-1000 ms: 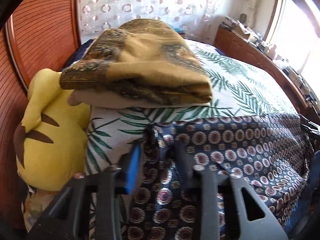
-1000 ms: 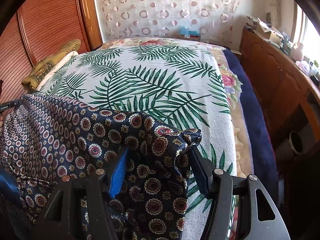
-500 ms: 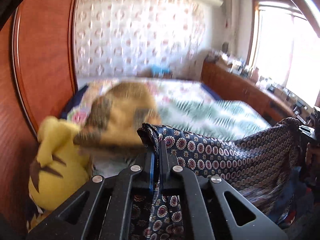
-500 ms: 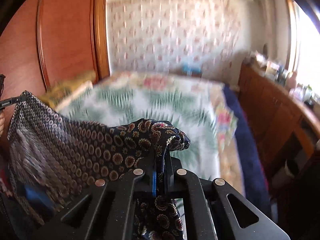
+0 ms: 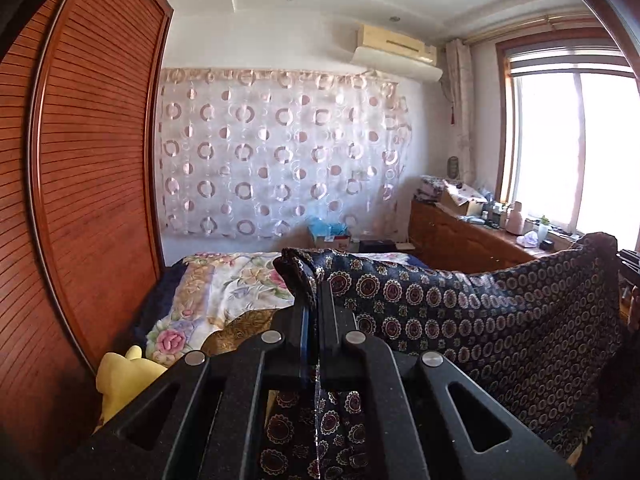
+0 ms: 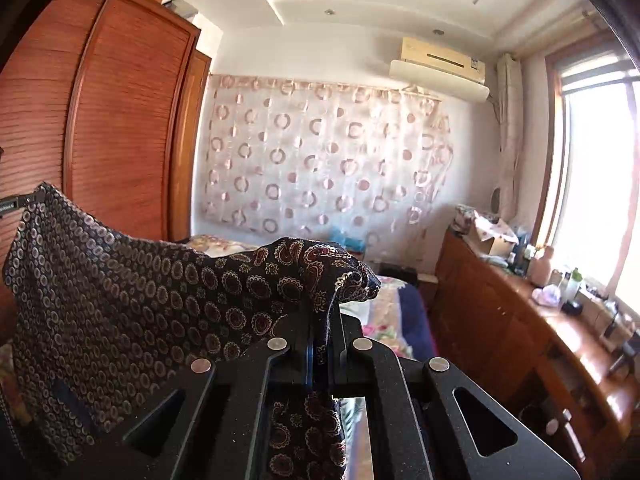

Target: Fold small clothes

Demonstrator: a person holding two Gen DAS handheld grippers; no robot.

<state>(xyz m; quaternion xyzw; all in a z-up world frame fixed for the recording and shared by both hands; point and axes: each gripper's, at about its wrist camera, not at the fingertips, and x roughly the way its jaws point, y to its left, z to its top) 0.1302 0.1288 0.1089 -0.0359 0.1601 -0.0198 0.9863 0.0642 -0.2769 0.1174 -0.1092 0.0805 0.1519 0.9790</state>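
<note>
The navy patterned cloth (image 5: 460, 320) hangs in the air above the bed (image 5: 236, 280), stretched left to right between both grippers, its long axis running across the scene and its top edge sagging slightly in the middle. The left gripper (image 5: 312, 308) has its fingers pinched tight on one upper corner; the right gripper (image 6: 324, 328) is clamped just as tightly on the other (fabric bunches over its tips). A cardboard box (image 6: 490, 240) sits on the far right dresser (image 6: 520, 320); its contents are unclear.
</note>
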